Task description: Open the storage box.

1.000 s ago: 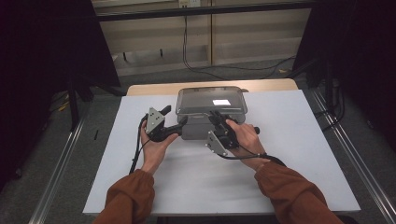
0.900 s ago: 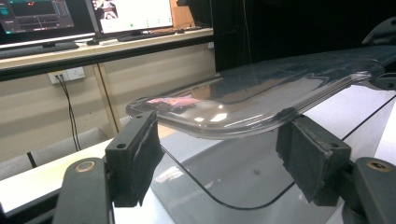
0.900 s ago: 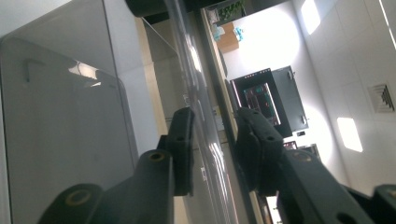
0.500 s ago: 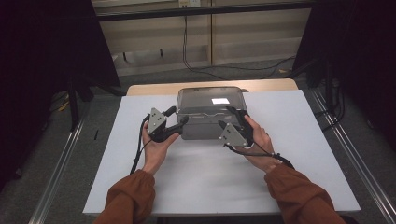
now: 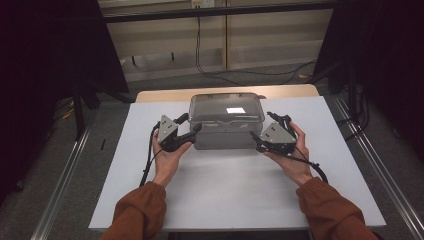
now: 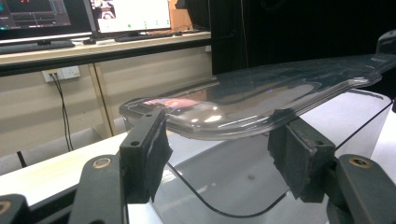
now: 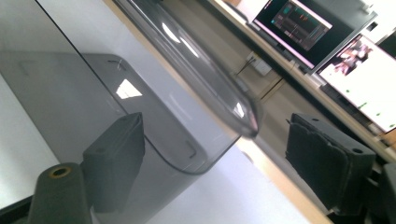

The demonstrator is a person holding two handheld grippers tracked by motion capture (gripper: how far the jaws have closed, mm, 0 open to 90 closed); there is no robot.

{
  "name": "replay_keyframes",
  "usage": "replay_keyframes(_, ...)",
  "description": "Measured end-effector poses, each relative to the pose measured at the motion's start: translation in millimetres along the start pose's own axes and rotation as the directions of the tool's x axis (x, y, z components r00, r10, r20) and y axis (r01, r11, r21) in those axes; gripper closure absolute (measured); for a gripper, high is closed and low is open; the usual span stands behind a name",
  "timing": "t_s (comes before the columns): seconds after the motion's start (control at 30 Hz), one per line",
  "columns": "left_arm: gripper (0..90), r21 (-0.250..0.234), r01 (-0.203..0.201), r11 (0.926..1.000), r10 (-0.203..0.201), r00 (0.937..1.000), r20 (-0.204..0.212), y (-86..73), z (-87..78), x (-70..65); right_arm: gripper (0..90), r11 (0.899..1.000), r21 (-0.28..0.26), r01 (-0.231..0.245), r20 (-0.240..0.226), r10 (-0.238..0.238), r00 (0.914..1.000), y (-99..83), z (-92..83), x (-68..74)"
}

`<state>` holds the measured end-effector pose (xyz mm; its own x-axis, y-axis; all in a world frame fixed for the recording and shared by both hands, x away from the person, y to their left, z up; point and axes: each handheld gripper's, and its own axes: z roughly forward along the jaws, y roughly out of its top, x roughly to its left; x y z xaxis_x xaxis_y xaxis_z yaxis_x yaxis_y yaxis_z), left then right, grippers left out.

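Clear plastic box mid-desk, long axis crosswise, flanked: left claw and right claw both released (neither nearer), lid rim lying between parted jaws at each end.

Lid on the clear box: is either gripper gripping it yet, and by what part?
Neither grips it. Both the left gripper and right gripper are open, jaws straddling the overhanging rim of the lid at opposite ends of the box, pads apart from it.
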<state>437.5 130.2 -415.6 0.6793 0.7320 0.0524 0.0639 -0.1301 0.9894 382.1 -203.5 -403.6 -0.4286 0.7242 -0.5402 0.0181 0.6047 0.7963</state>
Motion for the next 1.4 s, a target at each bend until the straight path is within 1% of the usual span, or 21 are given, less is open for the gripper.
replay_keyframes(0.07, 38.1, 0.000, -0.002, 1.0000, 0.002, 1.0000, -0.001, 0.4, 0.0, -0.3, 19.6, 1.000, 0.018, -0.014, -0.006, 0.015, 0.9999, -2.2, 0.3, -2.7)
replay_keyframes(0.17, 38.1, -0.001, -0.004, 1.0000, 0.004, 1.0000, -0.003, 0.4, 0.2, -0.4, 20.8, 0.997, 0.012, -0.080, -0.036, 0.080, 0.9962, -4.9, -0.1, -8.8)
replay_keyframes(0.2, 38.2, -0.001, -0.004, 1.0000, 0.004, 1.0000, -0.002, 0.5, 0.3, -0.4, 21.2, 0.993, 0.006, -0.114, -0.051, 0.115, 0.9921, -5.9, -0.1, -11.8)
replay_keyframes(0.27, 38.2, -0.002, -0.006, 1.0000, 0.006, 1.0000, -0.006, 0.9, 0.9, -0.7, 23.1, 0.986, -0.002, -0.165, -0.063, 0.165, 0.9843, -6.7, 0.0, -16.5)
replay_keyframes(0.4, 38.5, -0.001, -0.006, 1.0000, 0.006, 0.9999, -0.012, 0.9, 2.0, -0.2, 21.1, 0.974, -0.001, -0.227, -0.076, 0.227, 0.9710, -10.6, 2.8, -25.6)
replay_keyframes(0.43, 38.6, -0.004, -0.003, 1.0000, 0.003, 0.9999, -0.014, 0.7, 2.7, -0.2, 18.9, 0.973, -0.006, -0.230, -0.079, 0.229, 0.9703, -11.2, 3.8, -26.8)
replay_keyframes(0.47, 38.6, -0.001, -0.005, 1.0000, 0.005, 0.9999, -0.013, 1.0, 2.9, 0.2, 15.4, 0.972, -0.014, -0.237, -0.094, 0.234, 0.9676, -11.8, 5.2, -28.5)
replay_keyframes(0.5, 38.7, 0.001, -0.003, 1.0000, 0.003, 0.9999, -0.013, 1.2, 3.3, 0.1, 15.5, 0.969, -0.018, -0.246, -0.106, 0.243, 0.9643, -11.7, 6.8, -29.6)
replay_keyframes(0.57, 38.6, 0.001, -0.006, 1.0000, 0.006, 0.9999, -0.014, 2.7, 3.9, 0.6, 18.1, 0.969, -0.022, -0.246, -0.108, 0.242, 0.9643, -10.3, 9.9, -30.8)
replay_keyframes(0.63, 38.8, -0.005, -0.004, 1.0000, 0.004, 0.9999, -0.017, 4.5, 4.6, 1.1, 24.2, 0.967, -0.029, -0.252, -0.119, 0.247, 0.9616, -8.3, 12.3, -31.3)
replay_keyframes(0.7, 38.8, -0.006, -0.006, 1.0000, 0.006, 0.9998, -0.019, 5.7, 5.1, 1.1, 28.3, 0.968, -0.042, -0.249, -0.120, 0.242, 0.9628, -7.1, 14.1, -31.3)
replay_keyframes(0.8, 39.2, -0.005, -0.008, 1.0000, 0.008, 0.9998, -0.019, 6.4, 5.4, 2.2, 33.2, 0.964, -0.052, -0.262, -0.126, 0.254, 0.9590, -7.2, 16.6, -33.0)
replay_keyframes(0.83, 39.4, -0.005, -0.007, 1.0000, 0.007, 0.9998, -0.020, 6.4, 5.6, 2.6, 34.1, 0.964, -0.059, -0.259, -0.118, 0.251, 0.9609, -7.2, 16.8, -34.2)
replay_keyframes(0.87, 39.6, -0.006, -0.005, 1.0000, 0.004, 0.9998, -0.021, 6.5, 5.8, 2.9, 35.8, 0.962, -0.065, -0.265, -0.116, 0.257, 0.9594, -6.7, 17.1, -35.9)
replay_keyframes(1.0, 39.8, -0.025, 0.011, 0.9996, -0.012, 0.9997, -0.022, 9.3, 8.0, 4.5, 40.7, 0.965, -0.080, -0.251, -0.125, 0.240, 0.9627, -4.4, 19.6, -38.5)
replay_keyframes(1.03, 39.7, -0.027, 0.015, 0.9995, -0.016, 0.9997, -0.020, 10.2, 8.6, 5.2, 41.7, 0.965, -0.085, -0.247, -0.125, 0.235, 0.9639, -3.5, 20.2, -38.6)
replay_keyframes(1.07, 39.7, -0.032, 0.021, 0.9993, -0.022, 0.9996, -0.020, 10.7, 9.5, 5.5, 41.3, 0.963, -0.093, -0.252, -0.120, 0.240, 0.9632, -2.7, 21.1, -39.0)
replay_keyframes(1.13, 39.7, -0.032, 0.019, 0.9993, -0.020, 0.9995, -0.023, 11.6, 10.2, 6.5, 42.1, 0.954, -0.107, -0.279, -0.124, 0.265, 0.9562, -1.7, 22.5, -39.9)
replay_keyframes(1.23, 39.7, -0.036, 0.018, 0.9992, -0.018, 0.9995, -0.026, 13.5, 10.8, 7.9, 43.4, 0.956, -0.112, -0.271, -0.124, 0.257, 0.9583, -0.9, 24.6, -39.4)
replay_keyframes(1.33, 39.7, -0.035, 0.004, 0.9994, -0.005, 0.9995, -0.031, 15.6, 11.5, 10.0, 44.8, 0.952, -0.125, -0.281, -0.124, 0.266, 0.9560, 0.3, 24.5, -40.9)
replay_keyframes(1.4, 39.7, -0.039, 0.007, 0.9992, -0.008, 0.9995, -0.032, 17.5, 12.4, 10.8, 45.8, 0.950, -0.131, -0.282, -0.130, 0.266, 0.9552, 1.3, 24.7, -43.3)
